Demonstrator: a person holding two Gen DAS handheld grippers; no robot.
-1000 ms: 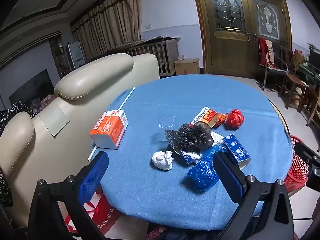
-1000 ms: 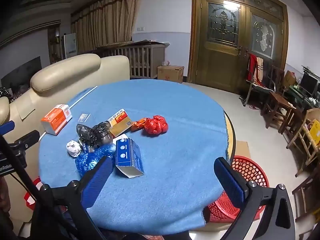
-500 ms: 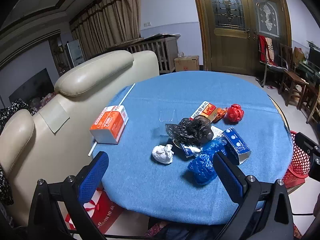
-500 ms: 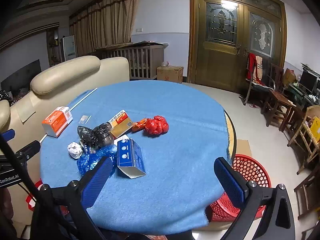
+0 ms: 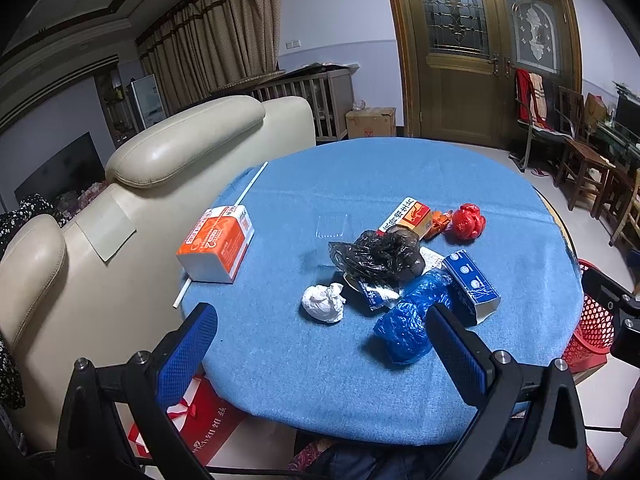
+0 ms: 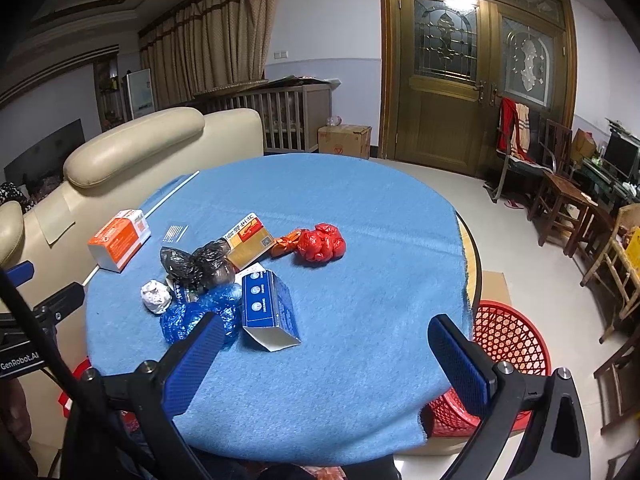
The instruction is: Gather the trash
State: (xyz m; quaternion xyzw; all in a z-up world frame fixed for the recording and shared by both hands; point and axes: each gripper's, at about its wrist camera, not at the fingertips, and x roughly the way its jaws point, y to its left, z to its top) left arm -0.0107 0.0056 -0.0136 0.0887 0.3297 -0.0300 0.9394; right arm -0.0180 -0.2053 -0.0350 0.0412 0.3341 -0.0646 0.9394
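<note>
step: approach, nothing collected; your left gripper (image 5: 320, 344) and right gripper (image 6: 324, 354) gape wide, empty; next, close on the white paper wad (image 5: 323, 303).

You see a dim, bluish indoor scene. A lamp glares above the wooden door (image 5: 460, 60) at upper right. Fisheye distortion bends the edges; corners go black. Soft shadows sit under the litter.

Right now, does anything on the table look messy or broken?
Yes. The blue box lies on its side with its end flap open, among crumpled bags and a wad of paper on the table. Nothing looks spilled.
</note>
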